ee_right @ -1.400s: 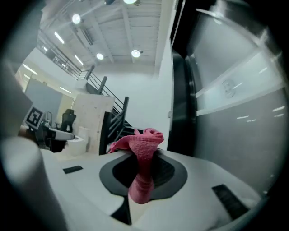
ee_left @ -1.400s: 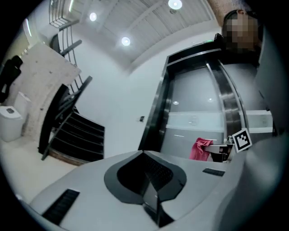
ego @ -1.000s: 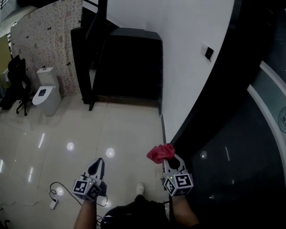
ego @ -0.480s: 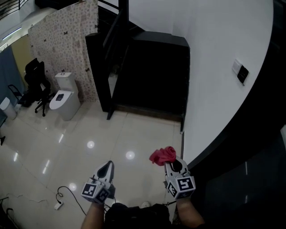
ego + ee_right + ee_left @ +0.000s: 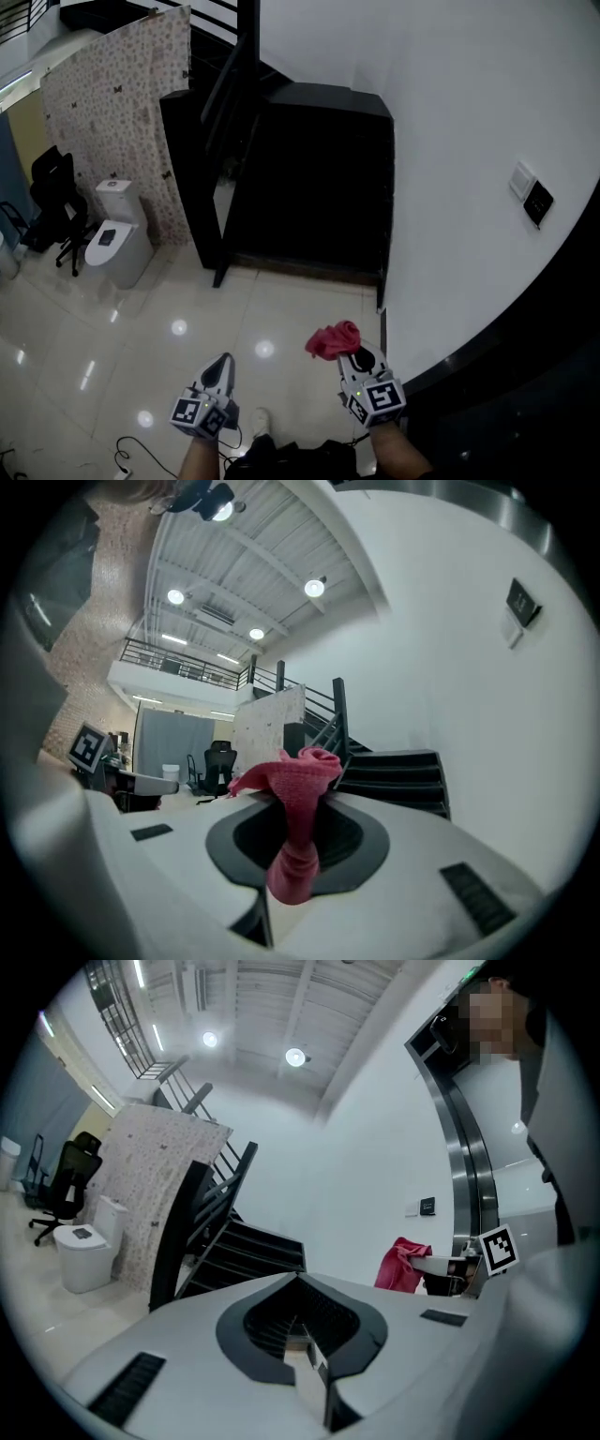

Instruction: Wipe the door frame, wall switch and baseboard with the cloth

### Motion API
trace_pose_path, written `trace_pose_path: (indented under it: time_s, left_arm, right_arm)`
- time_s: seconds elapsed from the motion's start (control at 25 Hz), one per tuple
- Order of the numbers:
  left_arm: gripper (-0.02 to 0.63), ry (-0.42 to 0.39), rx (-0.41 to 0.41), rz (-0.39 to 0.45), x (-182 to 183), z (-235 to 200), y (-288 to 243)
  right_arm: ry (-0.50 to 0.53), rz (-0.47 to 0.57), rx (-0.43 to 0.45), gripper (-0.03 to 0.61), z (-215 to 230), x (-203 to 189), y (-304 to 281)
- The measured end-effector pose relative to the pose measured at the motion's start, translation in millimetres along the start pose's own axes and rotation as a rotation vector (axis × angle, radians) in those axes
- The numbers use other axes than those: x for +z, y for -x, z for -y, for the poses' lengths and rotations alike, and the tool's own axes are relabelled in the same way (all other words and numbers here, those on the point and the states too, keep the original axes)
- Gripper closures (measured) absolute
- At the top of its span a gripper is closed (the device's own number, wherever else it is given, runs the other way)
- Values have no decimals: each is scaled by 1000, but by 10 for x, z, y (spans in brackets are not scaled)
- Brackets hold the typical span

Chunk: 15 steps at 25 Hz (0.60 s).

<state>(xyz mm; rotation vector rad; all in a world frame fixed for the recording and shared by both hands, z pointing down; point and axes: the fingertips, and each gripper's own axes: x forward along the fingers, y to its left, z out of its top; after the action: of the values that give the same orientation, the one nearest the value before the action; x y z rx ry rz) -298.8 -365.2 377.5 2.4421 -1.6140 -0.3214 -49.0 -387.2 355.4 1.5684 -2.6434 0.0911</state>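
My right gripper (image 5: 356, 361) is shut on a bunched red cloth (image 5: 330, 339), which sticks up out of its closed jaws (image 5: 298, 803). It hangs over the tiled floor, just left of the white wall (image 5: 459, 141). The wall switch (image 5: 532, 196) sits high on that wall, far above the cloth; the right gripper view shows the switch (image 5: 520, 605) at upper right. A dark baseboard (image 5: 382, 298) runs along the wall's foot ahead of the cloth. My left gripper (image 5: 221, 367) is shut with nothing in it, lower left. The left gripper view shows the cloth (image 5: 403, 1264) to its right.
A black staircase (image 5: 300, 169) with a slanting rail stands ahead against the wall. A patterned panel (image 5: 112, 122), a white toilet (image 5: 112, 246) and a black office chair (image 5: 52, 202) are at the left. A dark glossy surface (image 5: 525, 394) fills the lower right. A cable lies on the floor (image 5: 141, 450).
The head view has shifted, so the switch now sits further right and higher. Both grippers stay low in the frame, the right one still holding the cloth.
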Motion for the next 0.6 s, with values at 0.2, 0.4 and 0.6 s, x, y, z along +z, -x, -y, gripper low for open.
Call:
trace_pose_path:
  time_s: [0.2, 0.4, 0.6]
  left_arm:
    - [620, -73, -105, -25, 166, -496, -933]
    - [620, -62, -188, -7, 401, -962, -1736]
    - [620, -24, -275, -45, 209, -919, -2584]
  right_arm:
    - [-13, 35, -74, 529, 216, 282, -879]
    - [6, 43, -189, 529, 532, 485, -1546]
    - [-22, 25, -308, 529, 1236, 415, -1748]
